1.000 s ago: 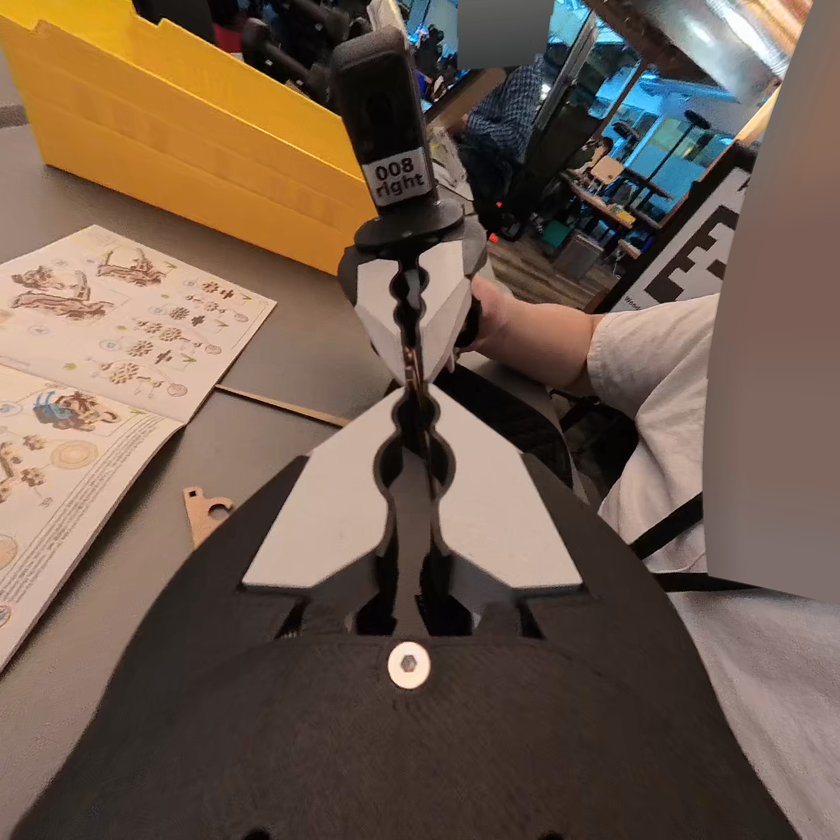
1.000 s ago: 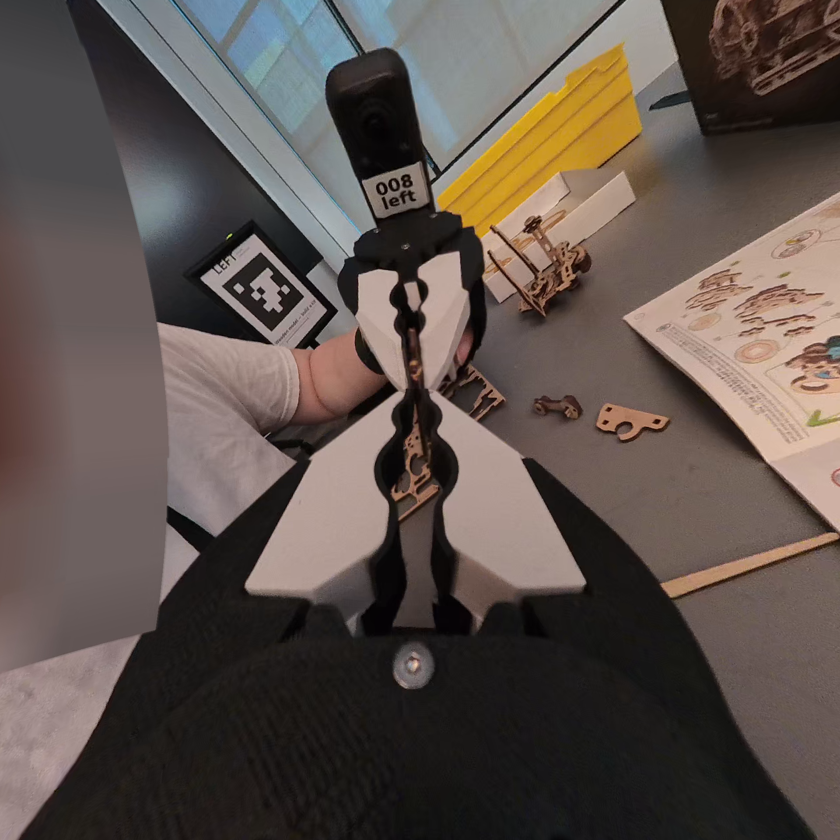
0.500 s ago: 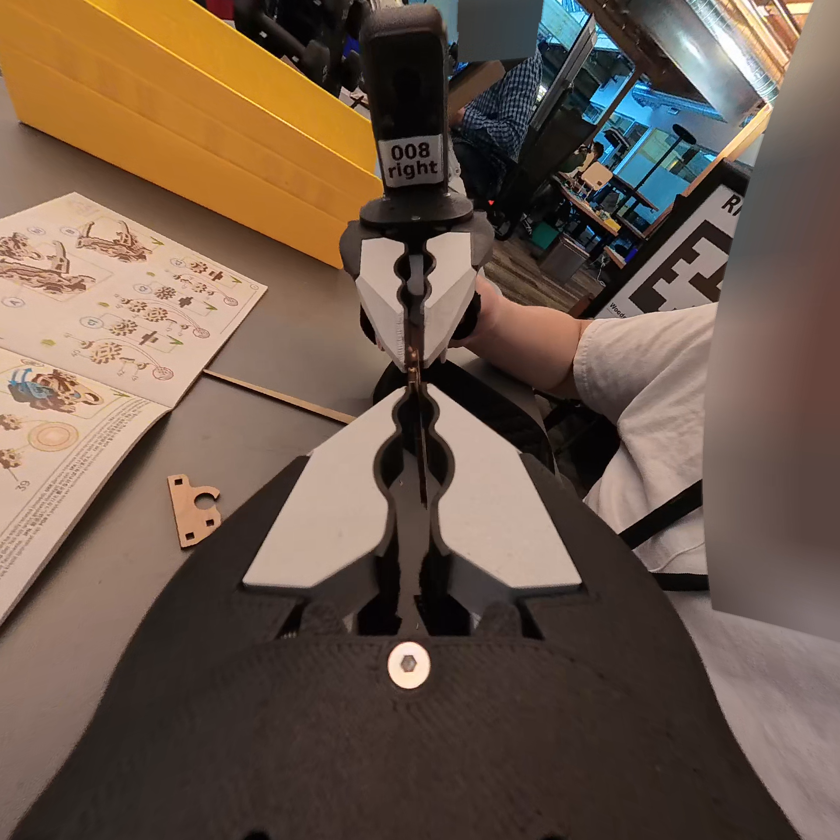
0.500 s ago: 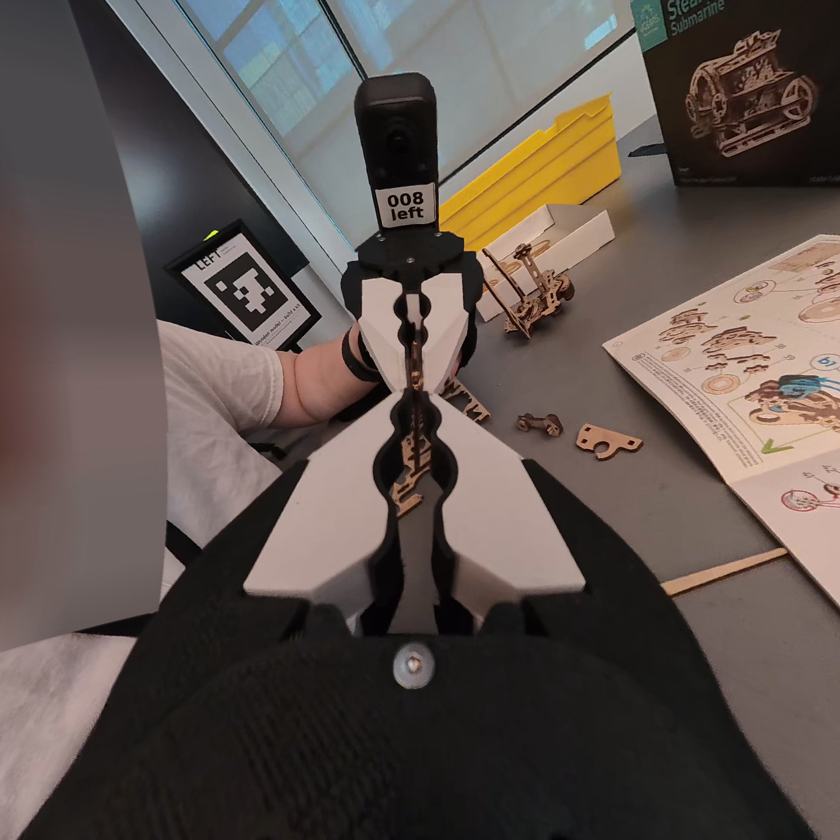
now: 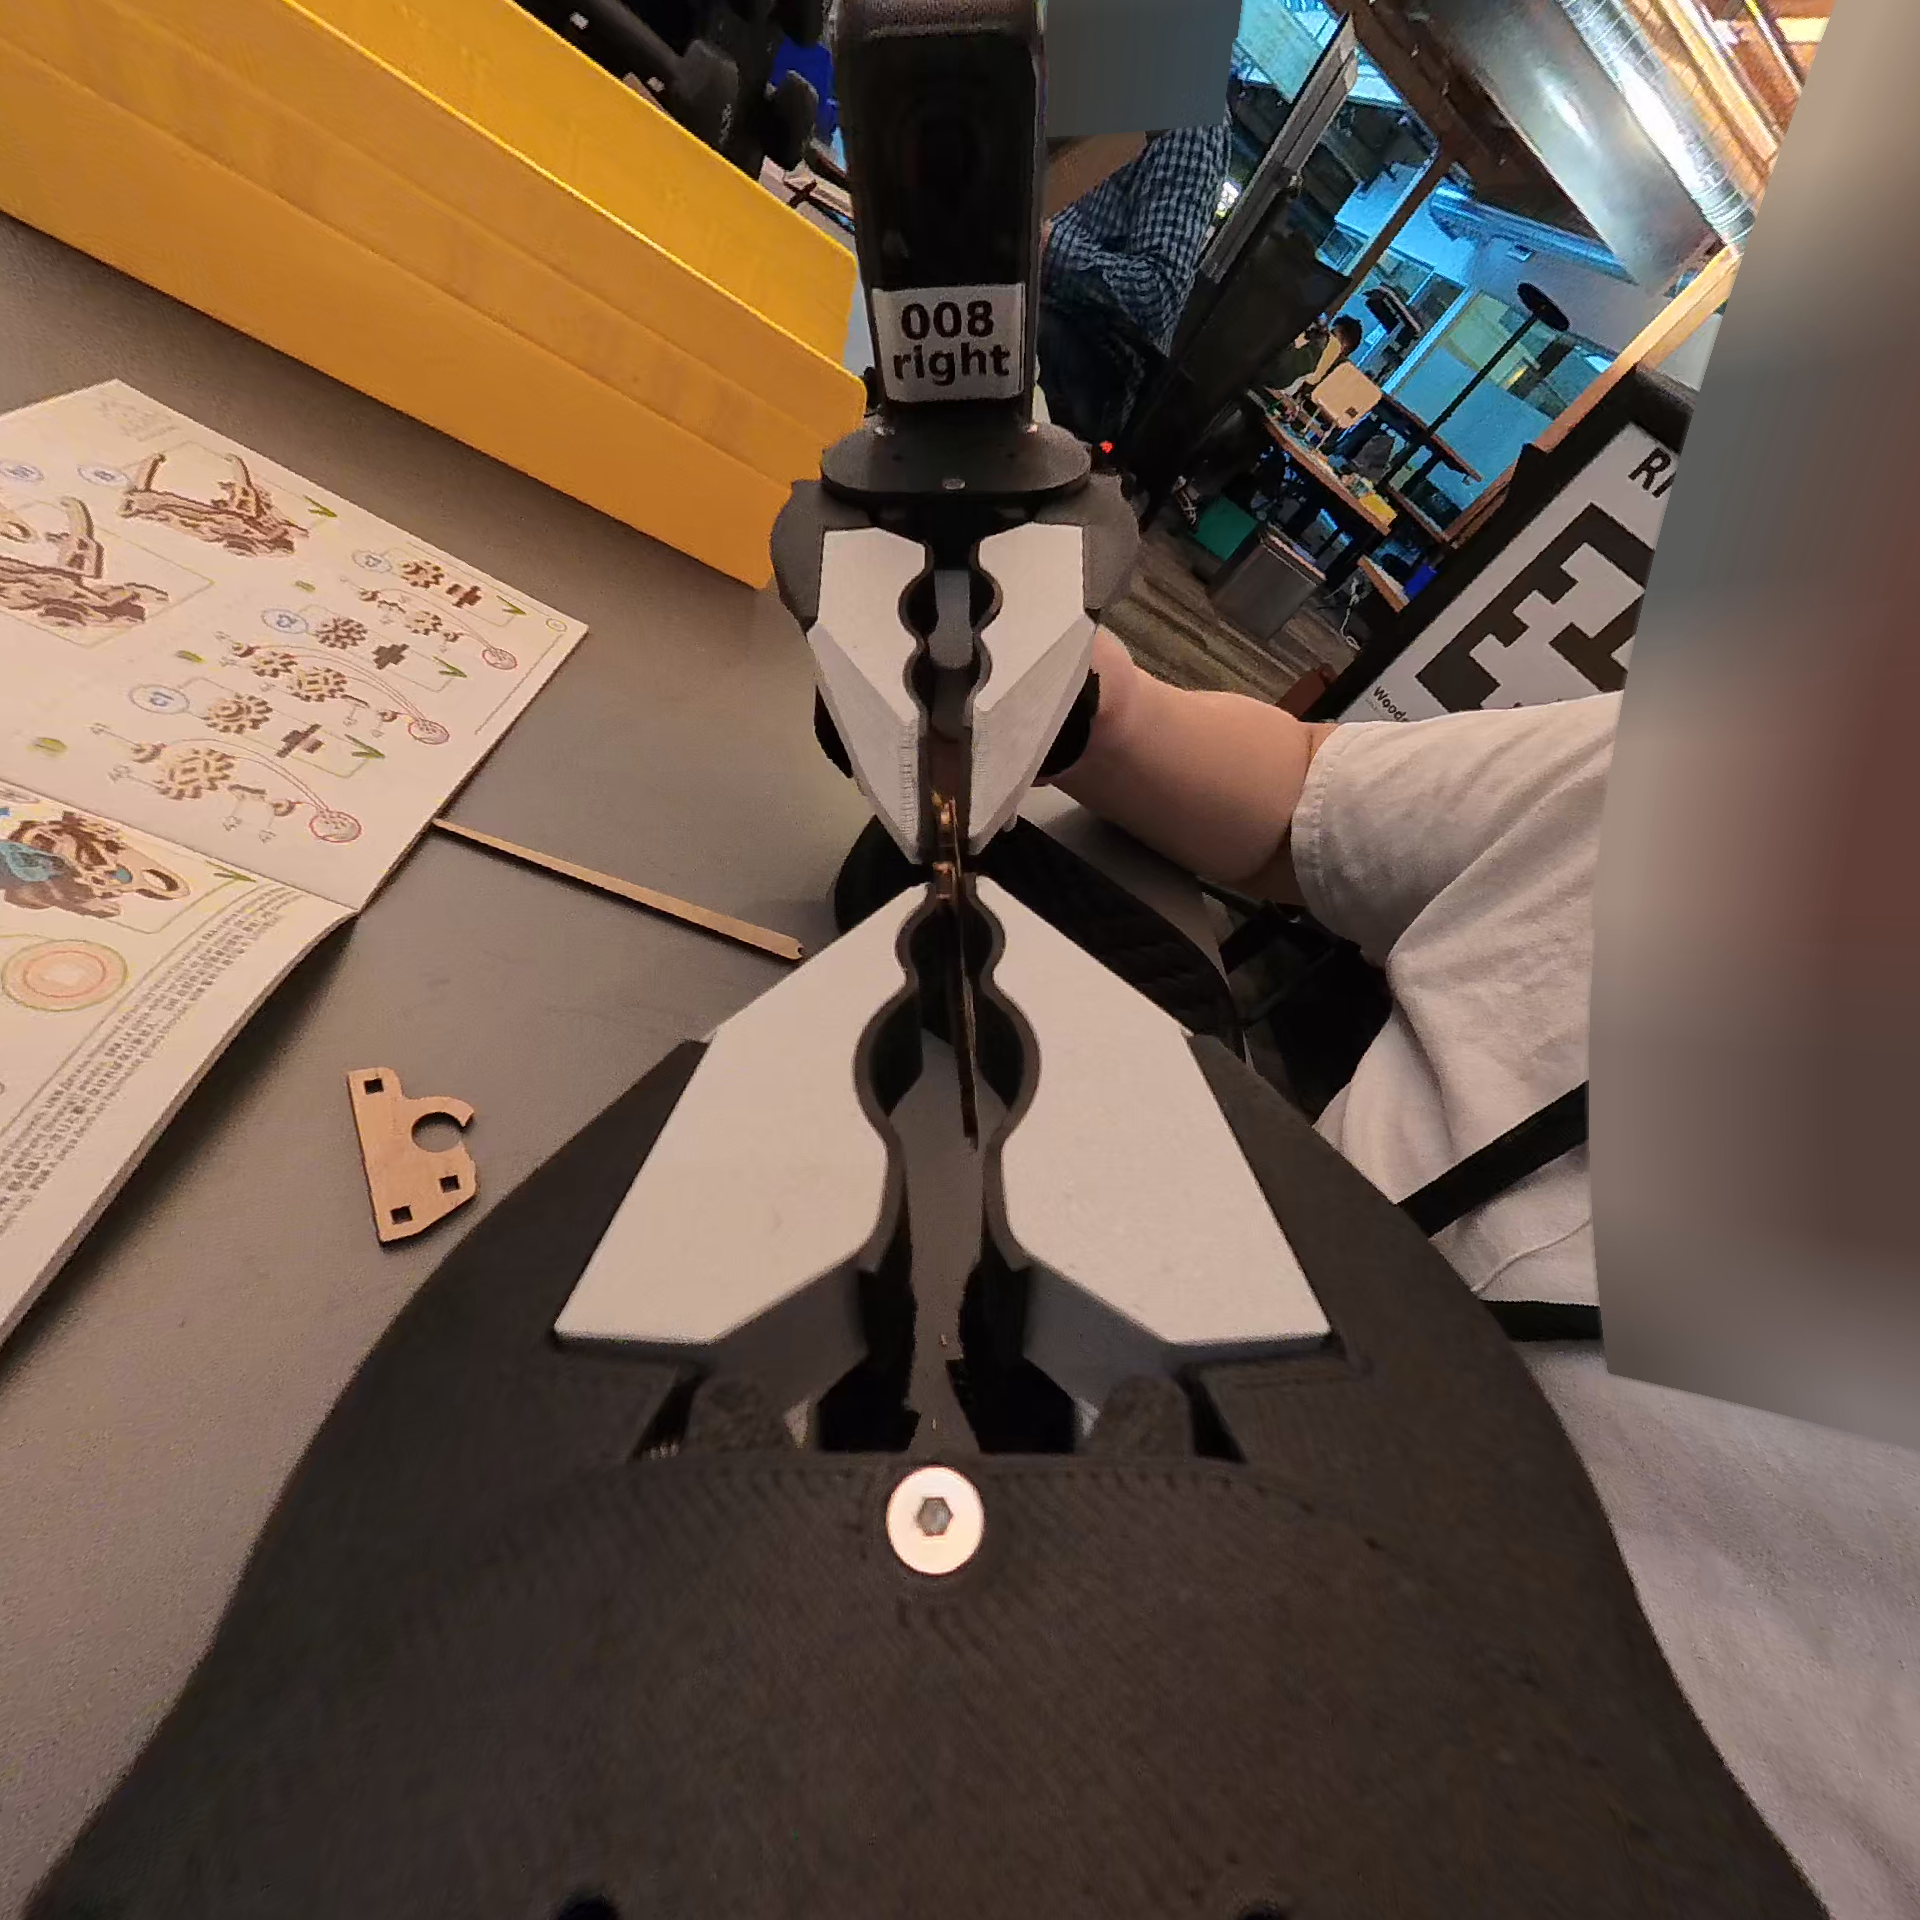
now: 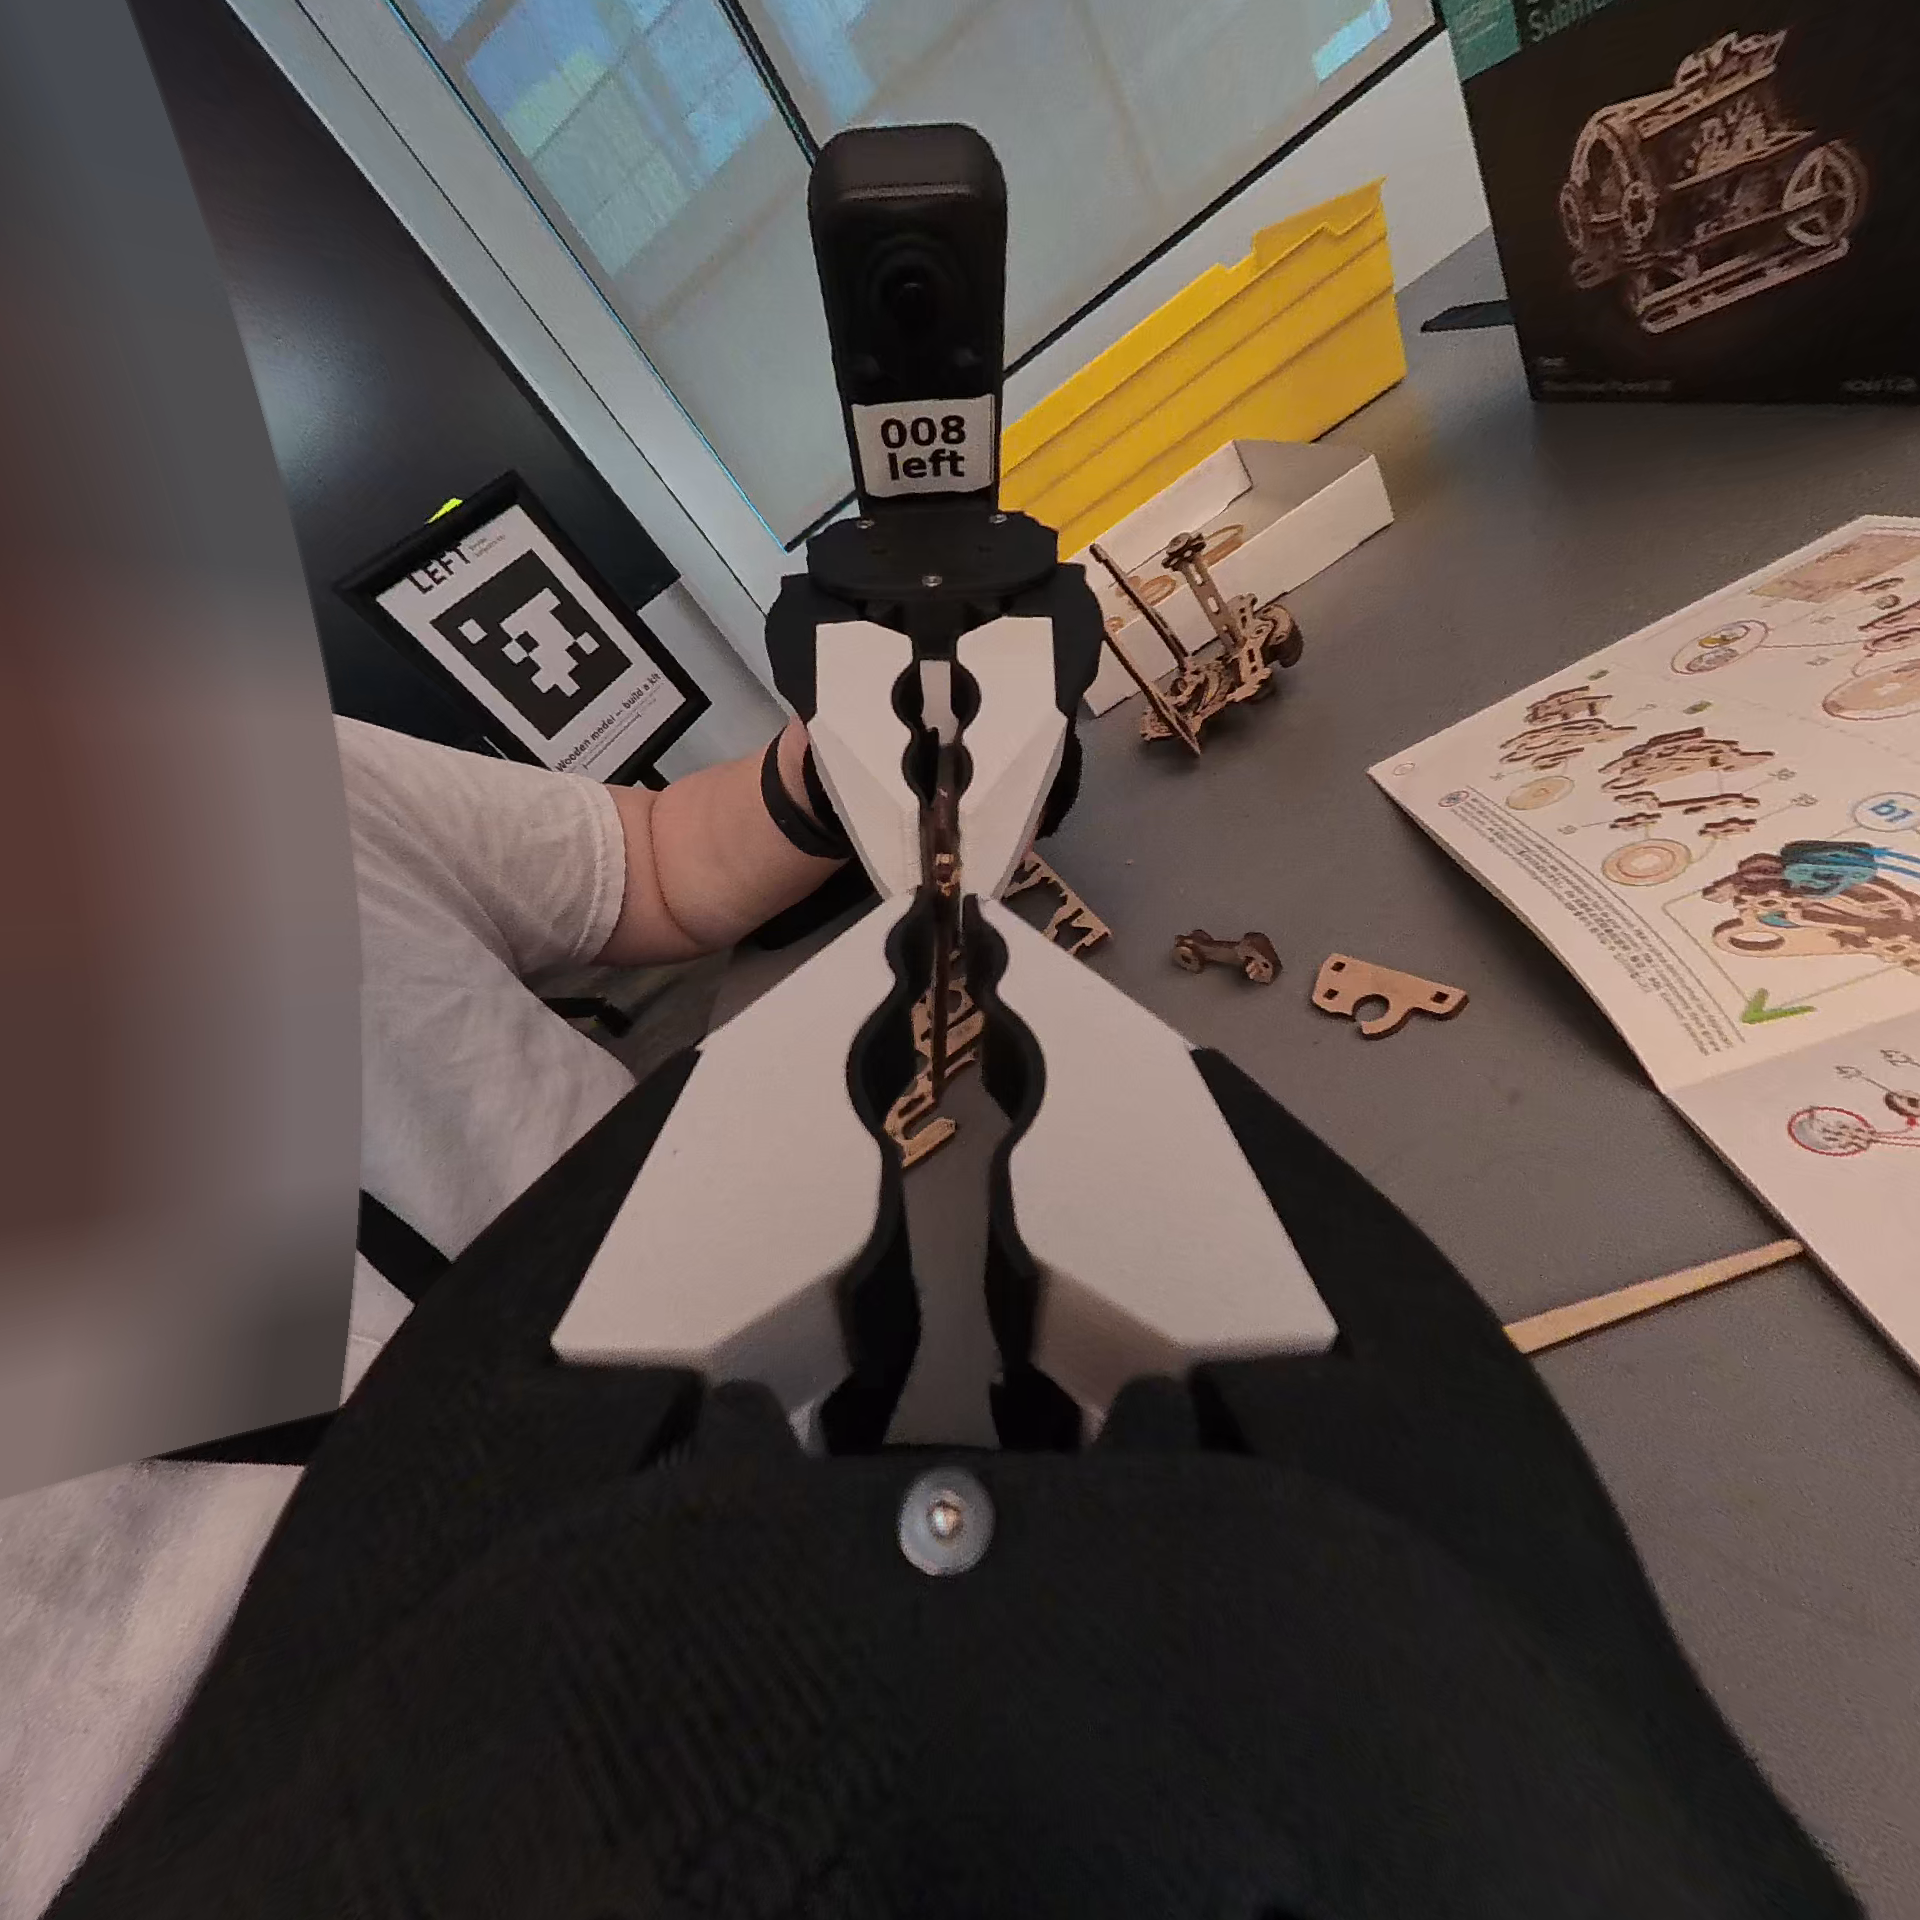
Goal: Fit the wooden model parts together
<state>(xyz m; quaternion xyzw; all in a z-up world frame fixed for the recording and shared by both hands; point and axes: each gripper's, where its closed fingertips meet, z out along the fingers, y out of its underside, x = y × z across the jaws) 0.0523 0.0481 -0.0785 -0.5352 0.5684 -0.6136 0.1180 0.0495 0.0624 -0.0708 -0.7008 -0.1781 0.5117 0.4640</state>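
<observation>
My left gripper [image 5: 943,902] and right gripper [image 6: 940,909] meet tip to tip above the grey table [image 5: 582,977]. Each is shut on a thin wooden model part seen edge-on. The left gripper's part [image 5: 966,1039] runs back between its fingers. The right gripper's part [image 6: 938,997] does the same. In the left wrist view the right gripper [image 5: 943,847] faces me upright. In the right wrist view the left gripper [image 6: 940,883] faces me. The two parts touch at the tips, where a small joint [image 6: 943,868] shows. How they mate is hidden.
On the table lie an open instruction booklet [image 5: 208,727], a thin wooden stick [image 5: 623,888], a loose flat bracket part [image 6: 1387,995], a small wheeled part [image 6: 1226,951], a cut-out wooden sheet part [image 6: 1060,914], a half-built model [image 6: 1210,655], a white box [image 6: 1299,499], yellow bins [image 5: 416,260] and a black kit box [image 6: 1704,197]. Only a small space, under 4 cm, lies between the two pairs of fingers.
Both grippers stay shut and tip to tip. The right gripper, tilted a second ago, now stands straight in line with the left. The pair has shifted a little over the table.
</observation>
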